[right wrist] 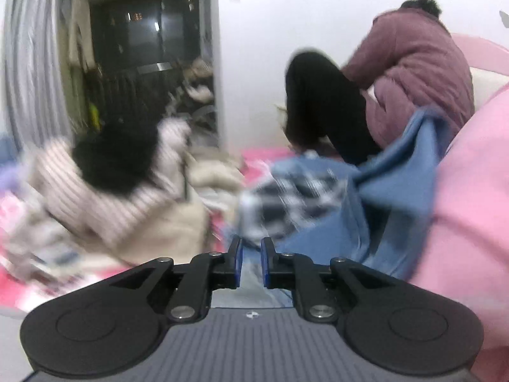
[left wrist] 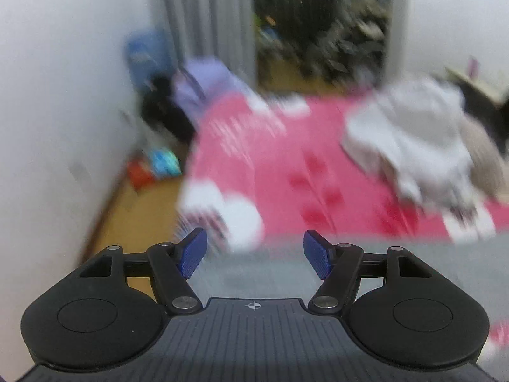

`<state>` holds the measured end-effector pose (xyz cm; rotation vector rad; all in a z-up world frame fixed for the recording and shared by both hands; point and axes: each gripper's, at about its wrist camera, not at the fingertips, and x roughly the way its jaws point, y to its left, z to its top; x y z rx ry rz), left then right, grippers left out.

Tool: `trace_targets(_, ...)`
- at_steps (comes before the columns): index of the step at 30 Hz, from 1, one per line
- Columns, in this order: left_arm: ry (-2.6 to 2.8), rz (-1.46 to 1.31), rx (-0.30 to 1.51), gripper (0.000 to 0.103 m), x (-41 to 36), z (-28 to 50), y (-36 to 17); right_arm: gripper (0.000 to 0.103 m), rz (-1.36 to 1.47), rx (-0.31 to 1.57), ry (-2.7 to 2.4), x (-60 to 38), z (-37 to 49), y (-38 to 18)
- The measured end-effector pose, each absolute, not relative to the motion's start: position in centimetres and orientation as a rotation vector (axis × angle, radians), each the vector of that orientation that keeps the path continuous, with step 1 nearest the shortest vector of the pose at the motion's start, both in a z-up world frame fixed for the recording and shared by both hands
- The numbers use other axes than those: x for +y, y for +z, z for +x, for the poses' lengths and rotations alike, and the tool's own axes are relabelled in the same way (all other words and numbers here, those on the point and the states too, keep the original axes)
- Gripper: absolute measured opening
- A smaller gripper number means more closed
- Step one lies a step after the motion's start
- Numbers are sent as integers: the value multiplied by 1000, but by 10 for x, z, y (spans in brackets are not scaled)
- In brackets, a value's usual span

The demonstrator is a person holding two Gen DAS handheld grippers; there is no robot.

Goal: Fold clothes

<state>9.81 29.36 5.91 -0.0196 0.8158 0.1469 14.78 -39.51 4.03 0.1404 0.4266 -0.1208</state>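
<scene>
While the blue cotton garment (right wrist: 375, 222) lies rumpled on the pink patterned bedspread (left wrist: 286, 172), part of it runs under my right gripper (right wrist: 251, 254), whose jaws stand nearly together; blur hides whether they pinch the cloth. My left gripper (left wrist: 253, 253) hangs wide apart and empty above the bed's near edge, I judge ready to take a second corner. A heap of pale clothes (left wrist: 410, 146) waits well apart. No writing is legible.
</scene>
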Motion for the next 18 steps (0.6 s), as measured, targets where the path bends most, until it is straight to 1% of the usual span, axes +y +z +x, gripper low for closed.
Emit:
trace_targets(2, 32, 24, 849, 67, 271, 93, 37, 15, 233, 367, -65, -398, 117, 73)
trace_targets(6, -231, 111, 873, 67, 215, 87, 4, 27, 422, 246, 72, -406, 56, 131)
trace_targets(7, -293, 130, 873, 67, 200, 86, -3, 29, 462, 225, 110, -408, 43, 141)
trace_targets(8, -330, 166, 869, 66, 188, 84, -10, 33, 503, 208, 148, -410, 29, 150)
trace_targets(9, -359, 206, 864, 66, 178, 83, -16, 35, 537, 201, 183, -410, 20, 155)
trace_targets(10, -387, 246, 857, 65, 167, 81, -23, 35, 571, 208, 207, -410, 13, 156)
trace_targets(12, -444, 326, 844, 61, 145, 78, -36, 37, 639, 273, 218, -409, 5, 146)
trace_targets(14, -500, 407, 829, 59, 124, 74, -49, 37, 715, 392, 202, -405, 6, 117)
trace_targets(17, -572, 524, 814, 52, 95, 71, -69, 39, 878, 626, 118, -403, 16, 48)
trace_targets(18, -580, 553, 813, 52, 91, 69, -74, 39, 928, 681, 83, -405, 19, 26)
